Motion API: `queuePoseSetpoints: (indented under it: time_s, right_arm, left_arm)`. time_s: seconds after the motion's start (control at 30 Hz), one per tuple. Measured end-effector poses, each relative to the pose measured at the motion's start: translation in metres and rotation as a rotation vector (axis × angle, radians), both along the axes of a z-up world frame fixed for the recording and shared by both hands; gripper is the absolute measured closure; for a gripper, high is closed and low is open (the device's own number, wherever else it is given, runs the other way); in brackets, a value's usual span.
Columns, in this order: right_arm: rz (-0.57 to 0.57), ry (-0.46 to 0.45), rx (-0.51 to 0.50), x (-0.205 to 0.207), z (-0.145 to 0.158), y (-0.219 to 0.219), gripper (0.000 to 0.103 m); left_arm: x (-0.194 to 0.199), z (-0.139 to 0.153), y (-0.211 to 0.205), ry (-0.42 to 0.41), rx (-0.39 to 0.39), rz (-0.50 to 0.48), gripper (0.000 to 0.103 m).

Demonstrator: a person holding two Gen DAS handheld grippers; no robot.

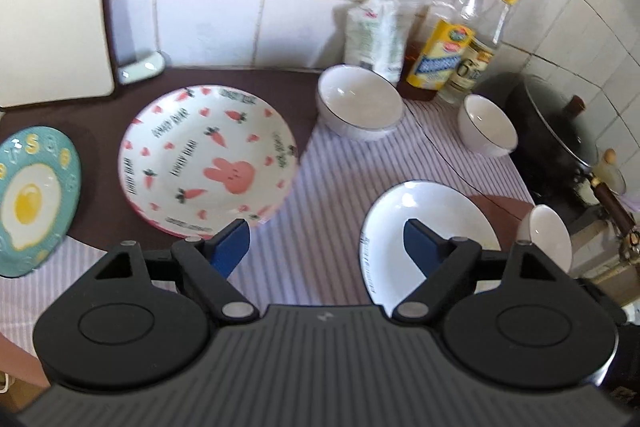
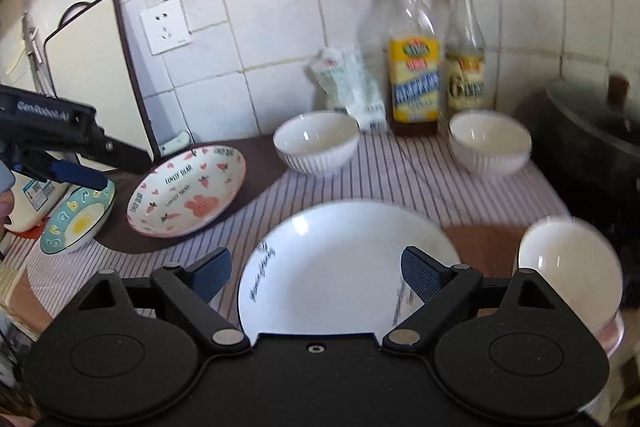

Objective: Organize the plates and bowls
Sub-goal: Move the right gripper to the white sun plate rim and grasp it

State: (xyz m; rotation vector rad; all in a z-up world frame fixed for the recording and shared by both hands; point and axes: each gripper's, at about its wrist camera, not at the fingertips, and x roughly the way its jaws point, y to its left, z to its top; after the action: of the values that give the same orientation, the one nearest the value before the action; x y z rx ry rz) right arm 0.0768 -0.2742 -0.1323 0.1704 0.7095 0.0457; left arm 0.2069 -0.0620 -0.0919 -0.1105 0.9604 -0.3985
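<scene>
A pink rabbit-and-carrot plate [image 1: 208, 159] [image 2: 186, 191] lies on a dark mat. A teal fried-egg plate [image 1: 34, 199] [image 2: 78, 221] lies to its left. A plain white plate with black lettering [image 1: 430, 223] [image 2: 340, 263] lies on the striped cloth. Two white ribbed bowls [image 1: 358, 103] [image 1: 486, 125] stand at the back, also in the right wrist view [image 2: 318, 143] [image 2: 490, 141]. A third white bowl [image 1: 550, 237] [image 2: 570, 269] sits at the right. My left gripper [image 1: 326, 247] is open and empty above the cloth between the pink and white plates; it also shows in the right wrist view [image 2: 80, 177] over the teal plate. My right gripper [image 2: 316, 273] is open and empty over the white plate.
Oil and vinegar bottles [image 2: 414, 67] [image 2: 466, 63] and a white packet [image 2: 352, 87] stand against the tiled wall. A black lidded pot [image 1: 556, 143] [image 2: 592, 139] sits at the right. A white cutting board [image 2: 96, 79] leans at the left by a wall socket [image 2: 166, 25].
</scene>
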Motion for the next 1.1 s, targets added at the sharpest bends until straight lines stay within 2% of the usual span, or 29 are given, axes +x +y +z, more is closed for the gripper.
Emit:
queuePoseSetpoints:
  time_s: [0.23, 0.3, 0.4, 0.47, 0.53, 0.7, 0.8, 0.93, 1.0, 1.03, 1.07, 1.1]
  right_arm:
    - [-0.132, 0.007, 0.075, -0.012, -0.03, -0.023, 0.009]
    - [-0.161, 0.007, 0.076, -0.013, -0.036, -0.028, 0.009]
    - [-0.213, 0.004, 0.051, -0.015, -0.047, -0.033, 0.01]
    - [-0.217, -0.008, 0.029, -0.016, -0.053, -0.032, 0.01]
    - [-0.221, -0.02, 0.042, -0.016, -0.059, -0.033, 0.01]
    - [-0.263, 0.008, 0.07, -0.013, -0.076, -0.04, 0.012]
    - [-0.26, 0.029, 0.063, -0.01, -0.085, -0.042, 0.019]
    - [-0.241, 0.039, 0.083, -0.009, -0.093, -0.048, 0.031]
    - [-0.237, 0.036, 0.082, -0.008, -0.095, -0.051, 0.037]
    - [-0.235, 0.031, 0.077, -0.008, -0.095, -0.052, 0.045]
    - [-0.232, 0.03, 0.07, -0.008, -0.094, -0.053, 0.059]
    - [-0.231, 0.039, 0.053, -0.006, -0.094, -0.052, 0.064]
  left_arm:
    - [0.001, -0.031, -0.016, 0.024, -0.026, -0.01, 0.019]
    - [0.004, -0.042, -0.019, 0.011, -0.059, 0.009, 0.019]
    - [0.01, -0.057, -0.031, -0.041, -0.039, 0.05, 0.019]
    - [0.016, -0.066, -0.037, -0.023, -0.081, 0.049, 0.019]
    - [0.02, -0.074, -0.044, -0.011, -0.092, 0.044, 0.019]
    - [0.026, -0.097, -0.065, 0.042, 0.003, -0.047, 0.019]
    - [0.026, -0.11, -0.069, 0.077, 0.029, -0.077, 0.019]
    - [0.028, -0.119, -0.068, 0.089, 0.009, -0.069, 0.024]
    - [0.029, -0.12, -0.067, 0.086, 0.023, -0.062, 0.044]
    - [0.029, -0.12, -0.066, 0.081, 0.035, -0.057, 0.048]
    - [0.028, -0.12, -0.065, 0.075, 0.043, -0.057, 0.054]
    - [0.029, -0.122, -0.064, 0.076, 0.044, -0.059, 0.058]
